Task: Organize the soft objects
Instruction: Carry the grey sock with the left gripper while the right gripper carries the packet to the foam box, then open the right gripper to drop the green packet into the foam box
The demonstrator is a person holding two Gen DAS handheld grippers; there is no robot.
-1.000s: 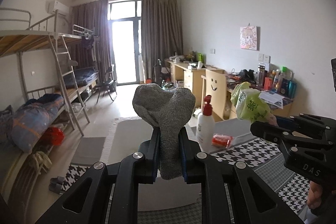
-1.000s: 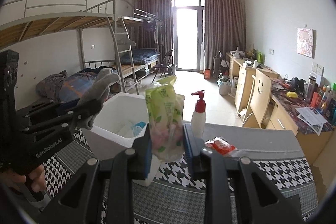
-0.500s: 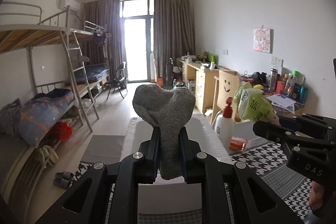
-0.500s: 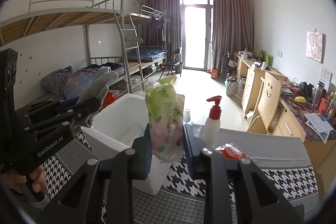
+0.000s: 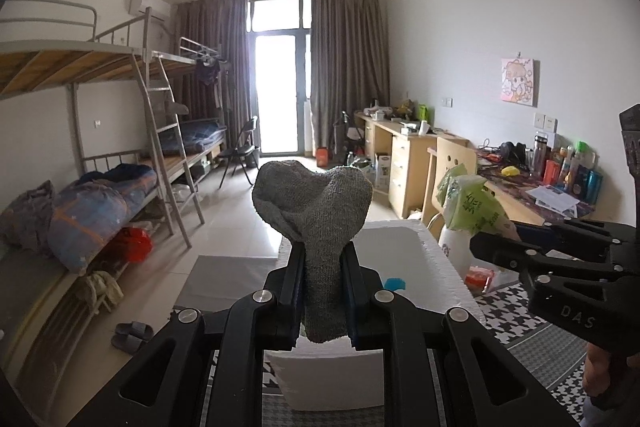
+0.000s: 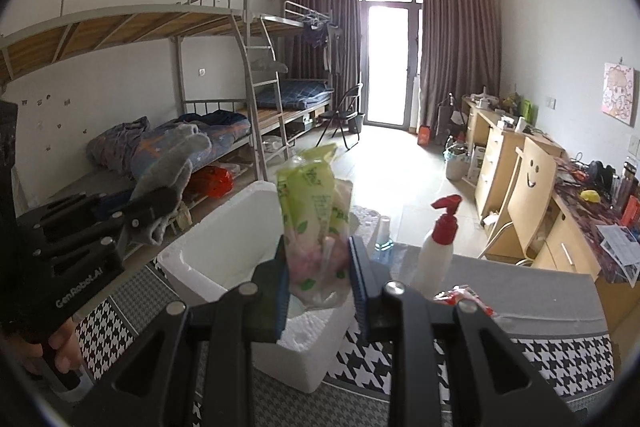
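My left gripper (image 5: 322, 291) is shut on a grey knitted sock (image 5: 316, 211), which stands up between its pads above the near end of a white foam box (image 5: 432, 259). My right gripper (image 6: 318, 287) is shut on a green plastic packet (image 6: 316, 211) and hangs over the same foam box (image 6: 208, 263). In the left wrist view the right gripper (image 5: 486, 239) comes in from the right with the green packet (image 5: 468, 203). From the right wrist view the left gripper (image 6: 156, 207) with the sock (image 6: 172, 163) shows at the left. Something blue (image 5: 394, 283) lies inside the box.
The box stands on a table under a houndstooth cloth (image 6: 560, 351). A white pump bottle with a red top (image 6: 438, 247) and a red-and-white wrapper (image 6: 464, 297) sit right of the box. Bunk beds (image 5: 100, 187) line the left wall, desks (image 5: 408, 151) the right.
Both grippers have shifted sideways to the left with their loads, so the foam box now lies more to the right under them. Neither grip has changed.
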